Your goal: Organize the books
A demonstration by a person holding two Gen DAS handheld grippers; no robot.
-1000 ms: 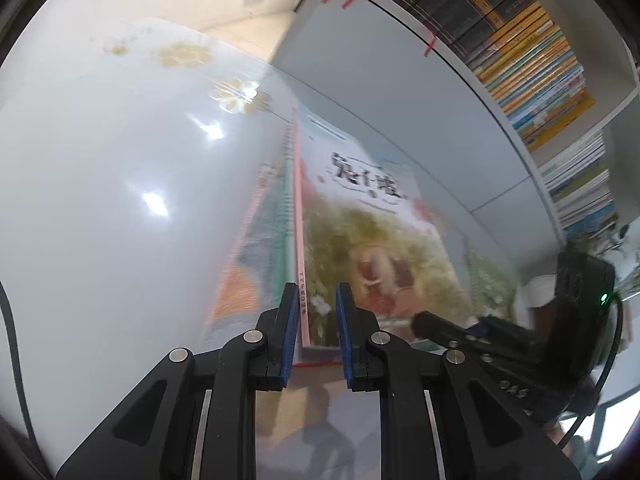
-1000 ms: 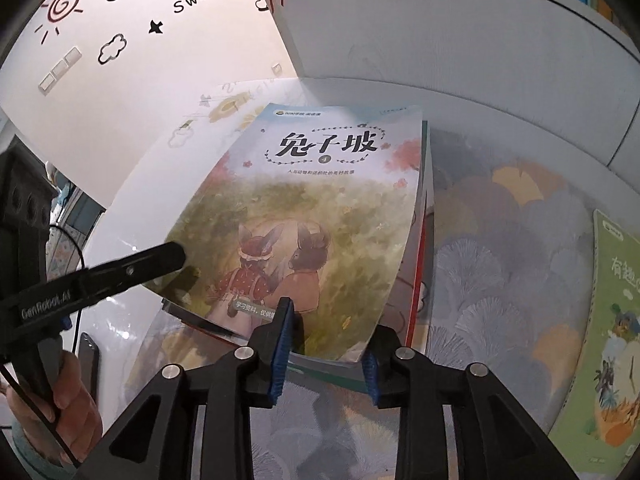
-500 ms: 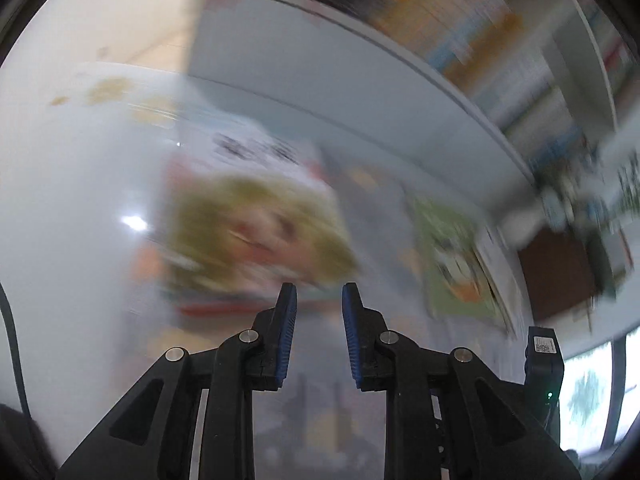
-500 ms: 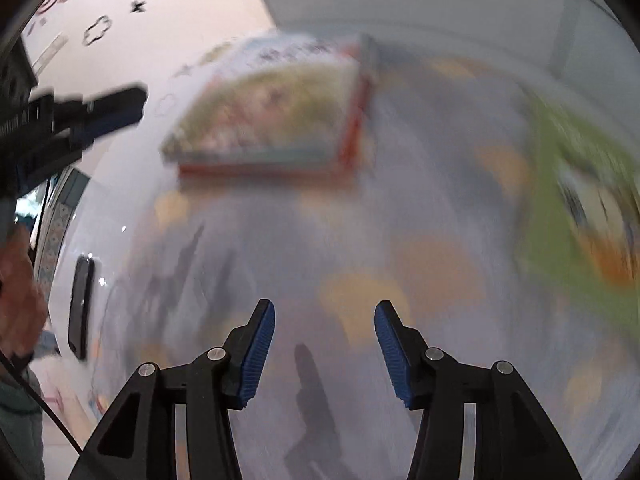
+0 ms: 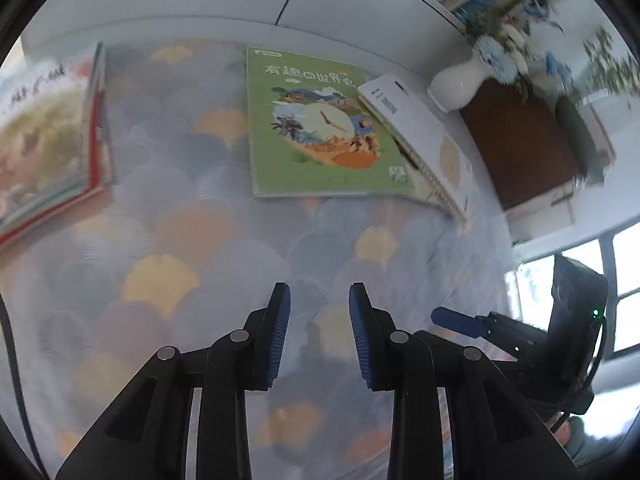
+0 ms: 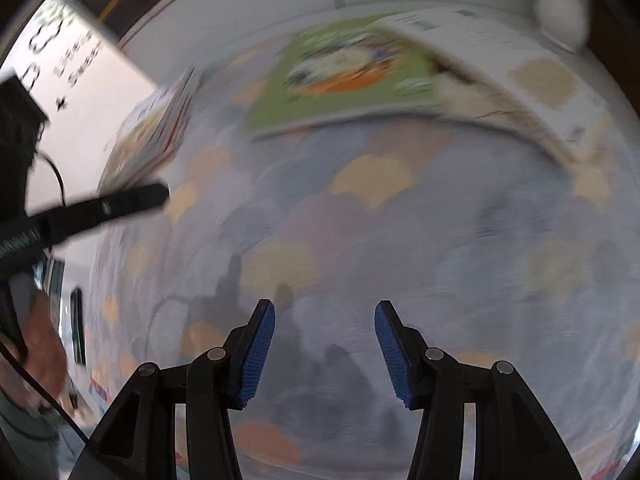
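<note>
My left gripper point(image 5: 319, 330) hangs spread and empty over the worktop point(image 5: 224, 248); my right gripper point(image 6: 325, 354) is spread wider, also empty. The green book point(image 5: 316, 120) lies flat ahead, slightly right of my left gripper, long axis pointing away, under a white notebook point(image 5: 416, 128). The stack point(image 5: 48, 136) sits far left. Judging by this, either gripper could take it.

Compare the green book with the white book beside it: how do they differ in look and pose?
The green book has an illustrated cover with a clock picture; the white book is mostly plain, with a beige patch. The green book lies flat on the patterned tablecloth, while the white book overlaps the green book's right edge, resting tilted on it. Both lie face-up, away from either hand-held gripper.
</note>
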